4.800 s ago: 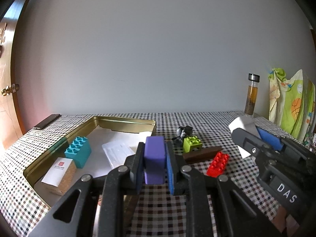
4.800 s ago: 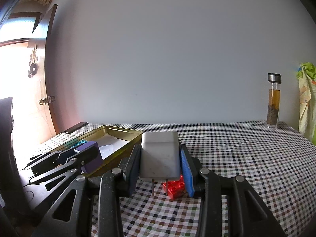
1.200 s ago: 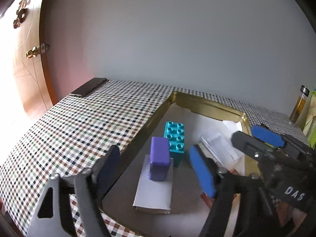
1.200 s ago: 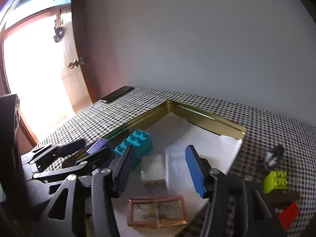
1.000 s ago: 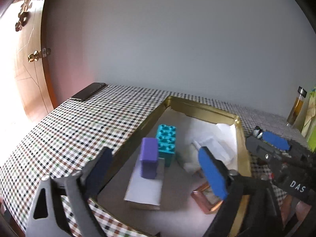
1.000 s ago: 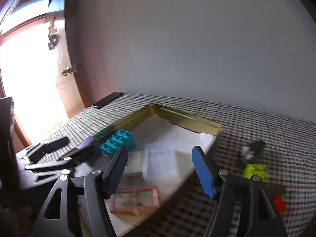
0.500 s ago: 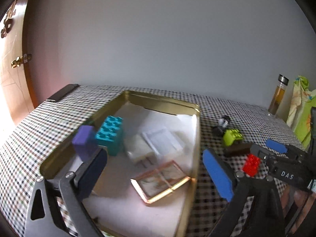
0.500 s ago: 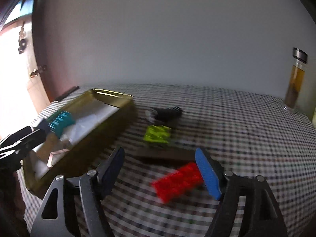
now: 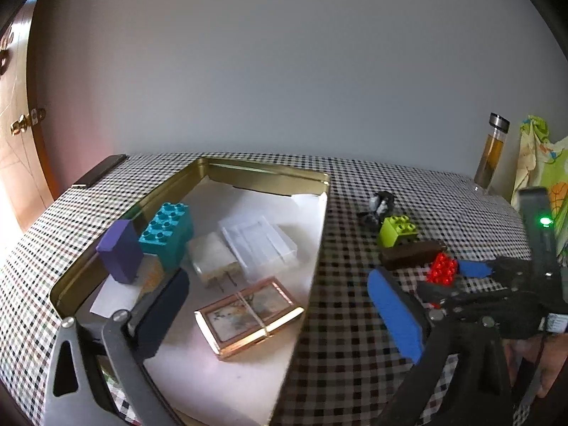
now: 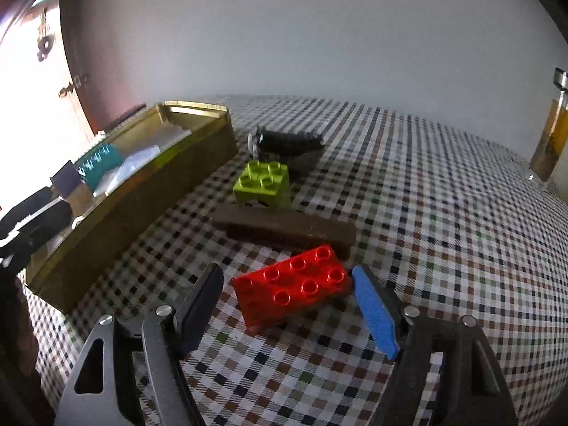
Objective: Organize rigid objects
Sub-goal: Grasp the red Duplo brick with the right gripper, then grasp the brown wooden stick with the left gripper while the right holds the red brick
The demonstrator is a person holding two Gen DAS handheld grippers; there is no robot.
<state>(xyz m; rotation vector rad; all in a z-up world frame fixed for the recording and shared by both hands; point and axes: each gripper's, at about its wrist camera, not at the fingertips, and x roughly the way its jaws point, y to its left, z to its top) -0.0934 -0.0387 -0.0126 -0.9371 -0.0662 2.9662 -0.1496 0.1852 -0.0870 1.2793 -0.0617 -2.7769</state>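
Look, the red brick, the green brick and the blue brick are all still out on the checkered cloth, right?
Not quite. The blue brick is already inside the gold tin, as the left wrist view shows. The red brick and green brick are out on the checkered cloth.

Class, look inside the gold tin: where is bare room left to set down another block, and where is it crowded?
Bare white lining remains at the tin's far end, beyond the clear box, and at the near edge, below the framed picture. The middle and left wall are crowded: purple block, teal brick, white charger.
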